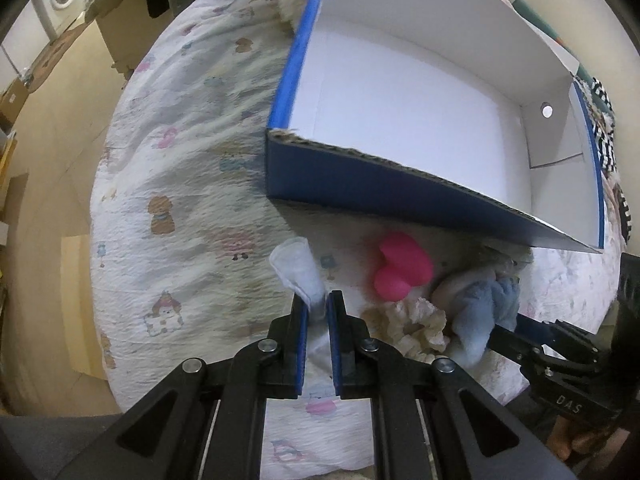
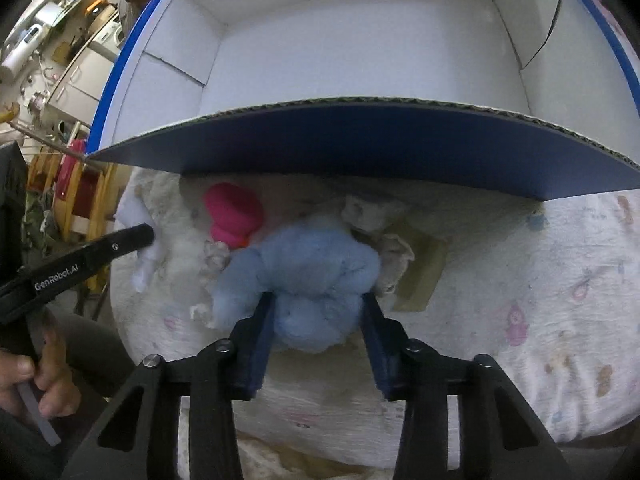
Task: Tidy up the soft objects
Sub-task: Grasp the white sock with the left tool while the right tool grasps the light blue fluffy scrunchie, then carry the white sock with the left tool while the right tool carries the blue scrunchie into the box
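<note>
My left gripper (image 1: 318, 300) is shut on a small white cloth (image 1: 298, 268), which sticks up out of the jaws above the printed bedspread (image 1: 180, 208). My right gripper (image 2: 318, 300) points down with its pads pressed on both sides of a light blue fluffy piece (image 2: 312, 276). That blue piece (image 1: 486, 308) lies in a small pile with a pink heart-shaped soft item (image 1: 402, 272) and a cream scrunchie (image 1: 416, 330). Just behind the pile stands an open blue box with a white, bare inside (image 1: 420, 92). In the right wrist view the left gripper (image 2: 146, 236) shows at the left, with the white cloth (image 2: 144, 268).
A yellowish flat pad (image 2: 420, 276) and crumpled beige cloth (image 2: 372, 210) lie beside the blue piece. The box's near wall (image 2: 360, 148) overhangs the pile. A hand (image 2: 36, 376) holds the left gripper. Floor and furniture lie beyond the bed's left edge (image 1: 96, 240).
</note>
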The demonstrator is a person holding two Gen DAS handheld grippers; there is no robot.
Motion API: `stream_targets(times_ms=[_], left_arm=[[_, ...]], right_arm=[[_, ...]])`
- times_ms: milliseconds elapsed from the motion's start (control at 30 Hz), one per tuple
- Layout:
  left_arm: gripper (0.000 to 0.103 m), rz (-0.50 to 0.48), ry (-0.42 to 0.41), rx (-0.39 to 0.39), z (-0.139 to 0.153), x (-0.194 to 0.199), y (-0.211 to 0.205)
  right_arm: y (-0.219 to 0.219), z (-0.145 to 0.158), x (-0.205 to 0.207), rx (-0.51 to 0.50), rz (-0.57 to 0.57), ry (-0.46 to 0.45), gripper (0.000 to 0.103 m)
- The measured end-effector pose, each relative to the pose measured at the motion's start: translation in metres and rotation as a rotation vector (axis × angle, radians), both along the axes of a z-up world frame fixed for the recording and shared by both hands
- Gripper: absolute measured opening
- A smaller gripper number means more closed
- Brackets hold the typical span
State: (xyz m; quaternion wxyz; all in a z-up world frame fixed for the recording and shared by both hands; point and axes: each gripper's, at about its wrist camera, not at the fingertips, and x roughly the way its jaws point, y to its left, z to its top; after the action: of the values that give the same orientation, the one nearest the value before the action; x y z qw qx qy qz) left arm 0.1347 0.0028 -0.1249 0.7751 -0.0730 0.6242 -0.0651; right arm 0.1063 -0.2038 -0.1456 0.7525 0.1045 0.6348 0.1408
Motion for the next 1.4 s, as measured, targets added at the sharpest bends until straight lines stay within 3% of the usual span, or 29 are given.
stream_targets(times_ms=[100,233,500,767,1100,1400], left_arm=[[0.009,-0.009,-0.009,0.009,0.002,-0.002,0.005],[0.009,-0.004,-0.012,0.014,0.003,-0.005,0.01],[0.009,-0.002,-0.057,0.046,0.014,-0.014,0.015],[0.009,-0.032,-0.201,0.121,0.049,-0.035,0.01],[0.009,-0.052,-0.359,0.146,0.091,-0.053,-0.004],[0.009,-0.073,-0.391,0.155,0.107,-0.041,-0.02]], right_arm=[[0.001,0.006,-0.003,-0.009,0.018,-0.04,0.025],[0.001,0.02,-0.01,-0.003,0.037,-0.108,0.018],[-0.012,0.062,-0.025,0.035,0.037,-0.281,0.017],[-0.012,0.103,-0.047,0.086,0.083,-0.448,0.017],[-0.033,0.137,-0.059,0.196,0.039,-0.553,0.017],[-0.04,0.165,-0.049,0.27,-0.017,-0.618,0.017]])
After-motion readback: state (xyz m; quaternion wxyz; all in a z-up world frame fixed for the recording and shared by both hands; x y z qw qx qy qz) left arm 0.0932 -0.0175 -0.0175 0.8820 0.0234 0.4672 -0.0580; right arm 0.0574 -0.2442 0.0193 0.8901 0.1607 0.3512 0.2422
